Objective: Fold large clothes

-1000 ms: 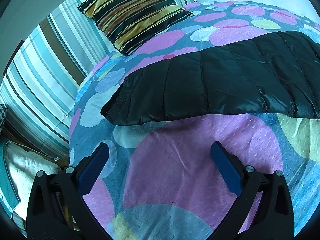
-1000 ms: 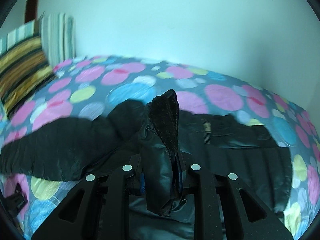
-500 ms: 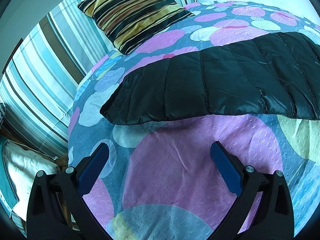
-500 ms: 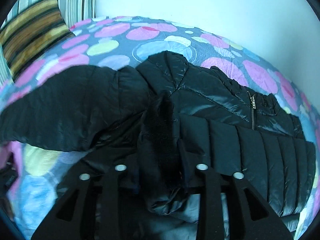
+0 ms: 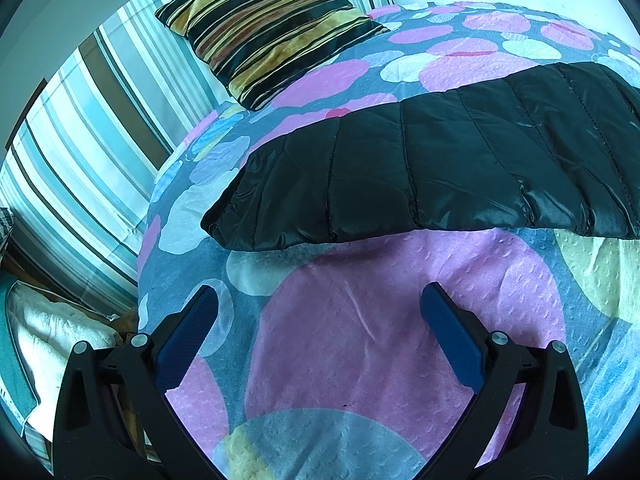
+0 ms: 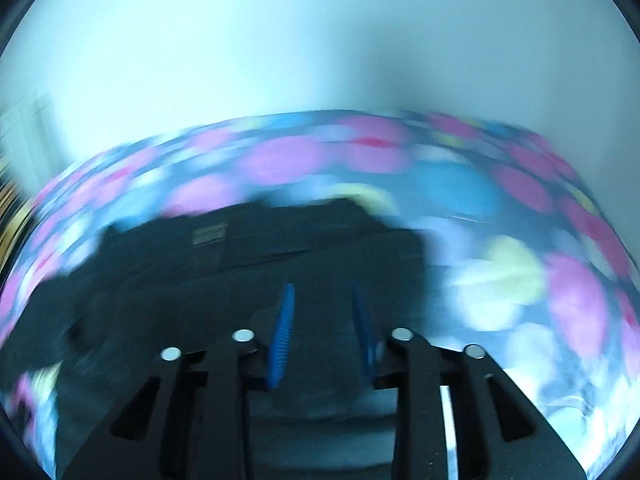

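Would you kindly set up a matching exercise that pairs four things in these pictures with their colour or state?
Things:
1. jacket
2. cushion
3. left tongs
4. bedspread

Descriptions:
A. wide open, holding nothing, above the bed
B. covered in pink, blue and pale circles
C. shiny black, quilted, lying flat
D. gold and black stripes, at the head of the bed

Pairs: 1-C, 2-D, 3-A, 4-B
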A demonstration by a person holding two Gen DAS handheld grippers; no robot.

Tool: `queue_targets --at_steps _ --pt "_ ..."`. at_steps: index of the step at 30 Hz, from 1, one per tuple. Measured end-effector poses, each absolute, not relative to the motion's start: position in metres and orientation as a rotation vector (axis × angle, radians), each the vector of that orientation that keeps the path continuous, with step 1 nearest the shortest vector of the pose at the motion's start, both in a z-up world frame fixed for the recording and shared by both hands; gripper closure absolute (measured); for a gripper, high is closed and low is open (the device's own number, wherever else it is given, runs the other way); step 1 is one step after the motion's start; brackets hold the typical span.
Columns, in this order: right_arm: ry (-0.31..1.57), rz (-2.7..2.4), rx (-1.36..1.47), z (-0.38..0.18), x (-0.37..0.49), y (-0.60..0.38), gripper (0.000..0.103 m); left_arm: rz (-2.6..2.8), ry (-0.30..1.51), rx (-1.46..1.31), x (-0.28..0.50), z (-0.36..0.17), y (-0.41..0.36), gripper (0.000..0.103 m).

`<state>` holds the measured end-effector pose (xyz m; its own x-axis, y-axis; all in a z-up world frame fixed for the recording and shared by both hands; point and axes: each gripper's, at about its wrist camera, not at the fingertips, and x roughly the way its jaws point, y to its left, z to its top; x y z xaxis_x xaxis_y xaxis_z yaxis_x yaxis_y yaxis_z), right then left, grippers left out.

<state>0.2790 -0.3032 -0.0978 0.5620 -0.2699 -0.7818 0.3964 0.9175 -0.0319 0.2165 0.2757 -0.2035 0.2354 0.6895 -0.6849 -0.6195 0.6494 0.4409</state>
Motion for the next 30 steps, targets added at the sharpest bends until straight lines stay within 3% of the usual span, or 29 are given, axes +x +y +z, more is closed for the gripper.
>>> queue_targets --at_steps 4,15,30 --pt "0.952 -0.463 0.176 -0.125 0.300 -0.350 0.082 0.900 0.985 0.085 0.216 -0.203 0.276 0.002" --pt "1.112 -0.378 0.023 -0.202 0.335 -0.316 0.084 0.912 0.991 0.114 0.218 -0.201 0.273 0.002" --pt "0.985 -0.389 -0.024 -0.151 0.282 -0.292 0.084 0.909 0.991 0.108 0.219 -0.200 0.274 0.002"
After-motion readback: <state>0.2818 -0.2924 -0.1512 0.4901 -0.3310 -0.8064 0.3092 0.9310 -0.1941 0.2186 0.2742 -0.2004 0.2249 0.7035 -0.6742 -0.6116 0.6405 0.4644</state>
